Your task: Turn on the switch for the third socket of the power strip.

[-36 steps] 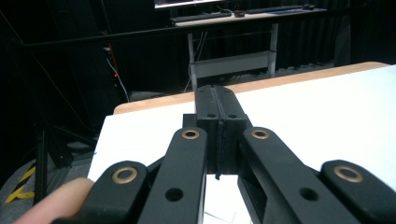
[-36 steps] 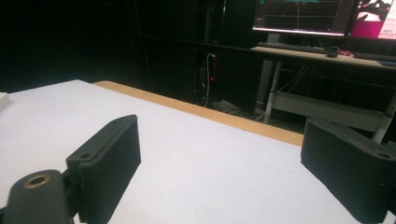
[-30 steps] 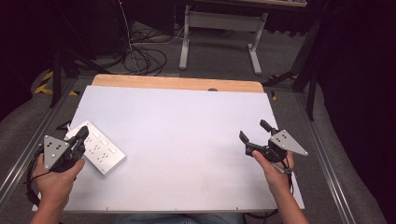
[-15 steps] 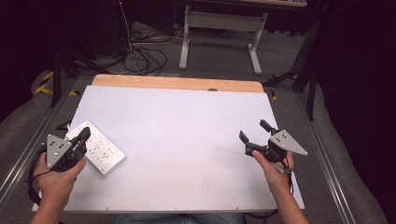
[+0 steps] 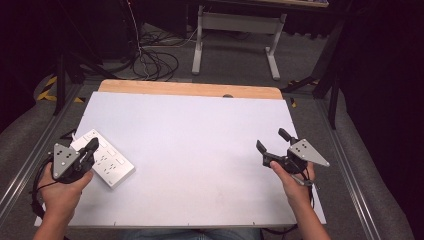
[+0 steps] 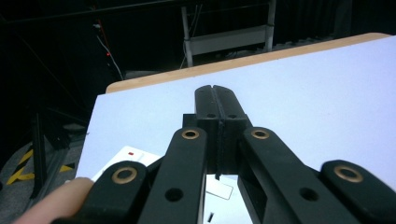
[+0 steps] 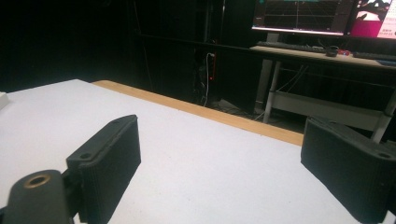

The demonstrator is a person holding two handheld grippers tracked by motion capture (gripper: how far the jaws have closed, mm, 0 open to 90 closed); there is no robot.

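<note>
A: Nothing has moved since the earlier frame; both hands hold still.

B: Risks?

A: Left gripper (image 5: 91,145), jaws pressed shut on nothing, hovers over the white power strip (image 5: 106,160) at near left. Pushing down could shove it off the table (image 5: 200,130).

B: Right gripper (image 5: 270,141)?

A: Wide open, empty, well apart at right.

Bright white table (image 5: 200,150), dark surroundings, slightly soft focus.
</note>
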